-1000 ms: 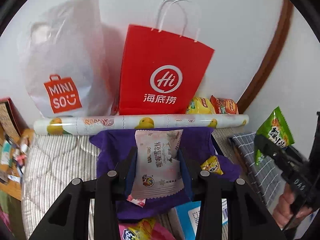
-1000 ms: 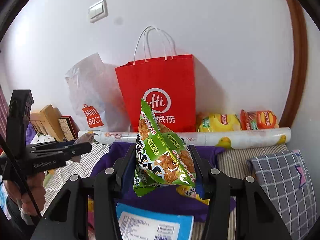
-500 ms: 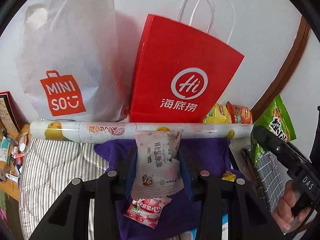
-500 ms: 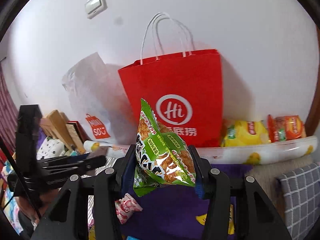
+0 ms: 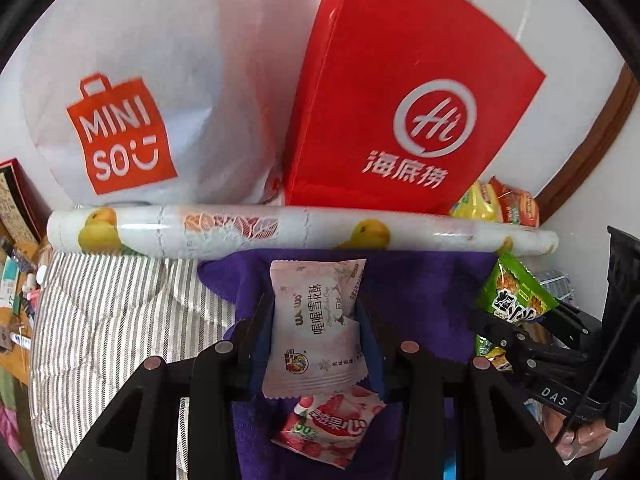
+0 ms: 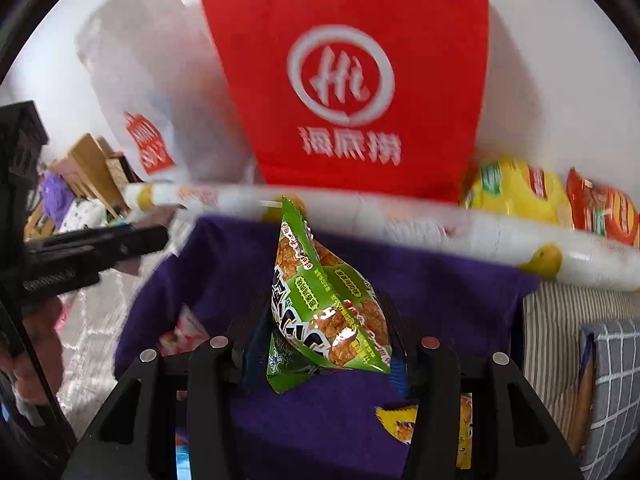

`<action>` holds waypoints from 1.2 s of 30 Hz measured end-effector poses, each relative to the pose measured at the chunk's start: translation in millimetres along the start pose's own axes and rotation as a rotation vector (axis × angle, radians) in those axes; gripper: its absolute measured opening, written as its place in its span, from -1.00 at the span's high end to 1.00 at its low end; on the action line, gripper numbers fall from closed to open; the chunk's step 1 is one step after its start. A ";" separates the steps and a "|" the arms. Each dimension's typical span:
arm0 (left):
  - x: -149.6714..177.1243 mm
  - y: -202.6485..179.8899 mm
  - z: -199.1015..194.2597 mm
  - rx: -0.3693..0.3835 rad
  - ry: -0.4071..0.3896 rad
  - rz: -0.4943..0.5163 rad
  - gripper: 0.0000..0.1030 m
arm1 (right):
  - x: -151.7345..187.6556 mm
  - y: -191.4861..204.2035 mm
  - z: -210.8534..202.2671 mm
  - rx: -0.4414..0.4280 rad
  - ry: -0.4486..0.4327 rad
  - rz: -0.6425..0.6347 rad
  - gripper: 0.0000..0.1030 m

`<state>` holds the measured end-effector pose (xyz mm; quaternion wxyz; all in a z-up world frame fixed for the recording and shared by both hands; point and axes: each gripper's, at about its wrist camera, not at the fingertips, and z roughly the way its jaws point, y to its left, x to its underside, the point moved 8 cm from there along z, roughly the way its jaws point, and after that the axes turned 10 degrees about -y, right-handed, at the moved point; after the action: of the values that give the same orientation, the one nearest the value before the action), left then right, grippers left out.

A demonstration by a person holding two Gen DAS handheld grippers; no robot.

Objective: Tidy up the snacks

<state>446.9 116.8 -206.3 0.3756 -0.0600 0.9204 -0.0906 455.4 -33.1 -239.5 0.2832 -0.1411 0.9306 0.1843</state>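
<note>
My left gripper is shut on a pale pink snack packet, held over the purple cloth. A red strawberry candy packet lies on the cloth just below it. My right gripper is shut on a green pyramid-shaped snack bag, also above the purple cloth. In the left wrist view the right gripper shows at the right edge with the green bag. The left gripper's black body shows at the left of the right wrist view.
A red paper bag and a white plastic bag stand against the wall. A printed roll lies across in front of them. Yellow and orange chip bags sit at the right. Striped bedding spreads left; a checked cushion lies right.
Both grippers have moved forward and down toward the purple cloth and the bags, each still gripping its packet. The bags now loom larger; the strawberry packet sits closer under the left gripper.
</note>
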 end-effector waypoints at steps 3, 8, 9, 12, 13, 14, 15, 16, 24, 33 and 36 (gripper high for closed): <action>8.4 0.8 11.5 -0.003 0.036 -0.009 0.26 | 9.5 -12.1 13.6 0.014 0.054 0.023 0.03; 18.5 -4.0 21.7 -0.020 0.063 0.015 0.26 | 24.0 -24.3 30.5 0.027 0.132 0.066 0.03; 19.4 -4.7 22.6 -0.021 0.064 0.018 0.26 | 25.5 -24.0 31.6 0.026 0.140 0.067 0.03; 22.1 -4.6 24.8 -0.029 0.072 0.022 0.26 | 26.2 -19.7 31.7 0.026 0.144 0.041 0.03; 22.6 -4.2 25.6 -0.030 0.075 0.019 0.26 | 25.8 -18.6 31.6 0.029 0.143 0.033 0.03; 23.2 -3.5 26.1 -0.030 0.077 0.017 0.26 | 25.6 -17.1 31.5 0.033 0.143 0.023 0.03; 23.7 -3.2 26.6 -0.031 0.081 0.016 0.26 | 25.5 -16.0 31.4 0.034 0.144 0.019 0.03; 24.3 -3.4 27.6 -0.033 0.085 0.015 0.26 | 25.5 -14.5 31.2 0.032 0.147 0.014 0.03; 28.4 -2.3 33.4 -0.037 0.112 0.015 0.26 | 19.5 -3.7 25.7 0.011 0.135 -0.010 -0.20; 34.9 -1.4 38.5 -0.030 0.140 -0.002 0.26 | 2.4 -4.6 8.2 0.008 0.072 0.010 -0.25; 35.7 -2.1 40.2 -0.016 0.149 -0.007 0.26 | -6.2 -9.4 -5.1 0.001 0.035 0.029 -0.25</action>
<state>449.8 103.5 -258.3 0.3055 -0.0593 0.9462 -0.0887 461.4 -42.6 -234.5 0.2645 -0.1308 0.9373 0.1855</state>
